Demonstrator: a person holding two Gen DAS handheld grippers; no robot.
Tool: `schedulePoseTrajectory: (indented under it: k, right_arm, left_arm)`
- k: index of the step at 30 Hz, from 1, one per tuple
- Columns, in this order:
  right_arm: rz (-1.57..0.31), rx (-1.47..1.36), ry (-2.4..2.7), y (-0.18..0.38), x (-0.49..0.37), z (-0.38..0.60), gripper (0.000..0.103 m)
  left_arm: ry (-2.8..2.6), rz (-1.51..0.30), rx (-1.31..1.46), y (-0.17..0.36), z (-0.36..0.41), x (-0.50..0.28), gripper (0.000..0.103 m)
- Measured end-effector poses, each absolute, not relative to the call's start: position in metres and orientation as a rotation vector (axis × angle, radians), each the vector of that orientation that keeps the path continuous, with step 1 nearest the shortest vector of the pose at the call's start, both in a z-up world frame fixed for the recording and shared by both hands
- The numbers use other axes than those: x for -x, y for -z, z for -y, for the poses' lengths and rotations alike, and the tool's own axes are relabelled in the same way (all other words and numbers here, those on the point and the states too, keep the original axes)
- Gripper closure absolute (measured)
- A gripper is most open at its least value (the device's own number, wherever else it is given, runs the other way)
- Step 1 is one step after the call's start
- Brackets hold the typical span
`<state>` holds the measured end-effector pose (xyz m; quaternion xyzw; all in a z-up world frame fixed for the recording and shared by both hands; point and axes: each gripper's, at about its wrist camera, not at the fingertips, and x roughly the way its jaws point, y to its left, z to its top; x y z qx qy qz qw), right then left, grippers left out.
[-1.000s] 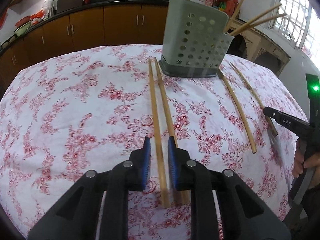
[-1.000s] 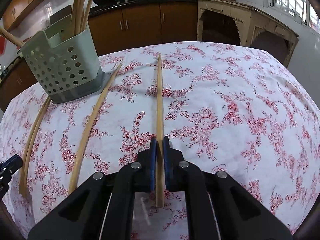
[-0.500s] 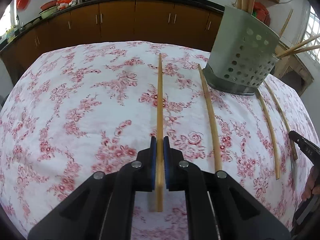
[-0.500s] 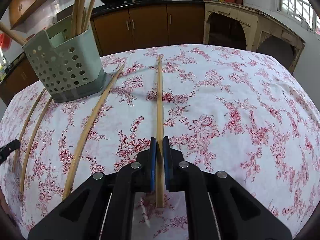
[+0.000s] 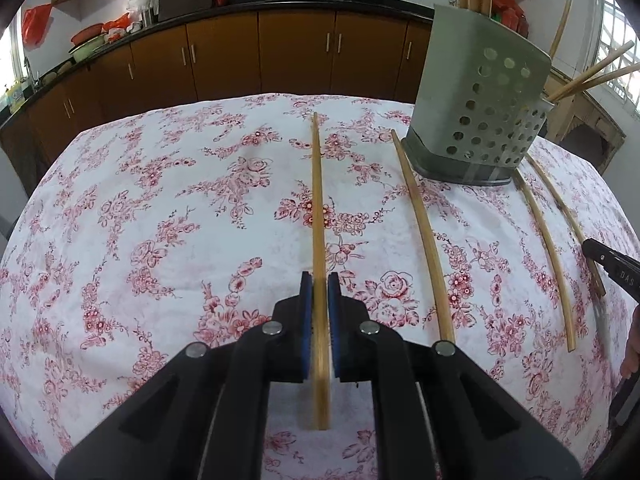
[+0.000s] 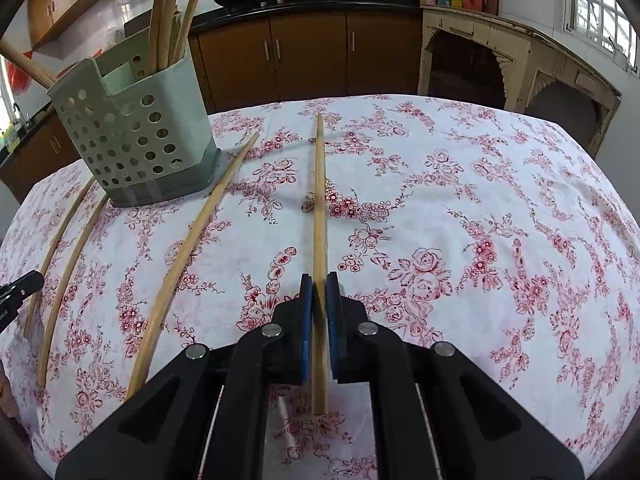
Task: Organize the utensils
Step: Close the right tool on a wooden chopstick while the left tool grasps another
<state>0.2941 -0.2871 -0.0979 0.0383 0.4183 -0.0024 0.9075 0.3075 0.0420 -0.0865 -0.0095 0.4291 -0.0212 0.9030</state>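
Floral tablecloth [image 5: 160,240] below — left gripper [image 5: 319,300] clamps one chopstick [image 5: 318,208], right gripper [image 6: 319,300] pinches another chopstick [image 6: 319,200].

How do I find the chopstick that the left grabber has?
Find the grey holder with holes on the flowery tablecloth. In the left wrist view, two chopsticks lie left of it. Yours is the farther chopstick, pinched by the left gripper; its neighbour lies free.

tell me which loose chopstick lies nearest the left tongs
The loose chopstick next to the left tongs' clamped chopstick, passing left of the holder in the left wrist view; the other loose chopstick passes right of it.
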Motion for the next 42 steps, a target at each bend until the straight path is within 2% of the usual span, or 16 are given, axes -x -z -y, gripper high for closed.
schedulePoseTrajectory:
  k: [42]
  right_arm:
    - [-0.864, -0.098, -0.004, 0.097, -0.284, 0.287, 0.095]
  left_arm:
    - [0.054, -0.889, 0.008, 0.087, -0.043, -0.286, 0.087]
